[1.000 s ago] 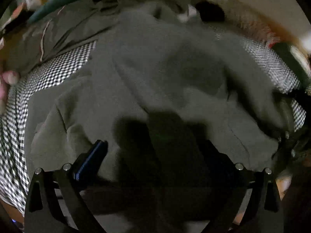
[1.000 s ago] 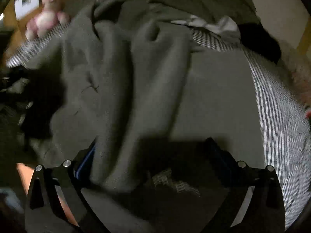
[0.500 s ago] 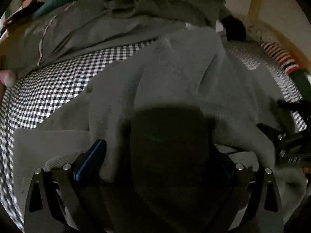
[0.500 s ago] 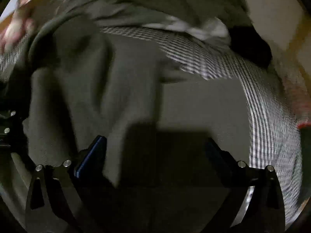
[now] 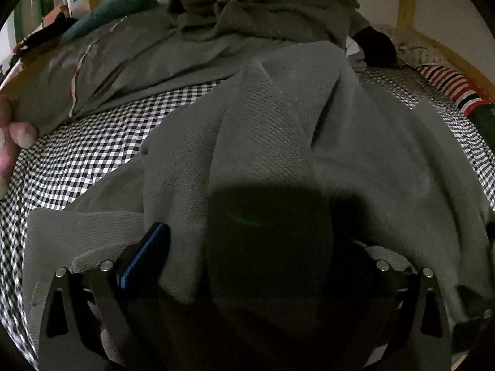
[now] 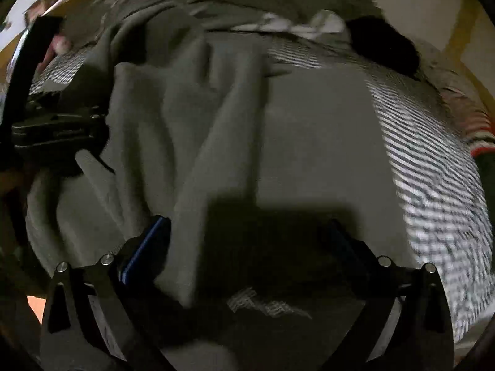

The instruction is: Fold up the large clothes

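A large grey knitted garment (image 5: 278,142) lies on a black-and-white checked bed cover (image 5: 92,154). My left gripper (image 5: 256,247) has its jaws wide apart, and the garment's cloth drapes between and over them. In the right wrist view the same garment (image 6: 191,142) lies bunched in folds. My right gripper (image 6: 247,241) is also wide apart, with cloth and deep shadow between the fingers. The left gripper's body (image 6: 58,130) shows at the left of that view, against the garment's edge. Whether either gripper pinches cloth is hidden.
A heap of other grey-green clothes (image 5: 247,9) lies at the back. A teal item (image 5: 117,9), a black item (image 5: 374,46) and a red-striped piece (image 5: 448,83) lie along the edges. A wooden frame (image 5: 408,3) stands behind. A pink toy (image 5: 15,142) is at the left.
The garment has been pulled over towards me and now lies more spread, with more checked cover showing at the left. The left view has steadied; the right view has swung left.
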`<state>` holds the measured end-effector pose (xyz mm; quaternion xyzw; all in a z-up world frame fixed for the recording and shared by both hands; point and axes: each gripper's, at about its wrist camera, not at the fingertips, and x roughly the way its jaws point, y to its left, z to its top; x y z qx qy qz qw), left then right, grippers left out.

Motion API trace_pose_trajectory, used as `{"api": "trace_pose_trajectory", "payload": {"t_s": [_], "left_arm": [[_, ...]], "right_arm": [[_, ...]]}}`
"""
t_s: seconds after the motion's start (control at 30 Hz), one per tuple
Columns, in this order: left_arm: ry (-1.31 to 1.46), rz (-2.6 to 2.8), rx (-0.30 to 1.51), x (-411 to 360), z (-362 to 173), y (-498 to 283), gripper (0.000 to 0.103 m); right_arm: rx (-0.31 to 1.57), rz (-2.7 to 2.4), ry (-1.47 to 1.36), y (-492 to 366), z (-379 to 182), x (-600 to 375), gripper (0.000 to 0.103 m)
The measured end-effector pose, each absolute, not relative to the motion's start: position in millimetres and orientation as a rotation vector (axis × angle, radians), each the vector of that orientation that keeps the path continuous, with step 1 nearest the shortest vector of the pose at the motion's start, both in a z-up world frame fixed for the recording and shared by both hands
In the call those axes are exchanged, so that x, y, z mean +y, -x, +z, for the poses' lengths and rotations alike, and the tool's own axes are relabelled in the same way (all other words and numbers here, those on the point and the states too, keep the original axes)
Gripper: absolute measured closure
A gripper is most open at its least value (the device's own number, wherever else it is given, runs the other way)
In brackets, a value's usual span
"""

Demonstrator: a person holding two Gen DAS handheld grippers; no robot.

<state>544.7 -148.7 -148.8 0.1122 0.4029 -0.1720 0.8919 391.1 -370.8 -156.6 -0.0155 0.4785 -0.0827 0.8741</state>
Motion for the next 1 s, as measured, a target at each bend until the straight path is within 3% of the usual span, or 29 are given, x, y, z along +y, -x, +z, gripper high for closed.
{"api": "trace_pose_trajectory", "payload": {"t_s": [0.47,0.57,0.67,0.8,1.0], "left_arm": [[-0.246,-0.342,0.801,-150,-150,-540,0.004],[-0.246,-0.321,0.745,-149,-146,-530,0.005],[-0.189,-0.321,0.617,-133,-127,-501,0.005],[-0.078,-0.319,0.589,-98,-114,-451,0.005],[-0.145,-0.251,0.616,-66,-162,-387,0.005]], "right_arm": [[0.949,-0.212,0.006,-322,-153,-381,0.004],[0.990,-0.146,0.112,-308,-164,-359,0.004],[1.124,-0.126,0.122,-311,-212,-352,0.004],[1.076,-0.147,0.215,-300,-227,-344,0.004],[1.035,-0.157,0.146,-284,-231,-349,0.004]]}}
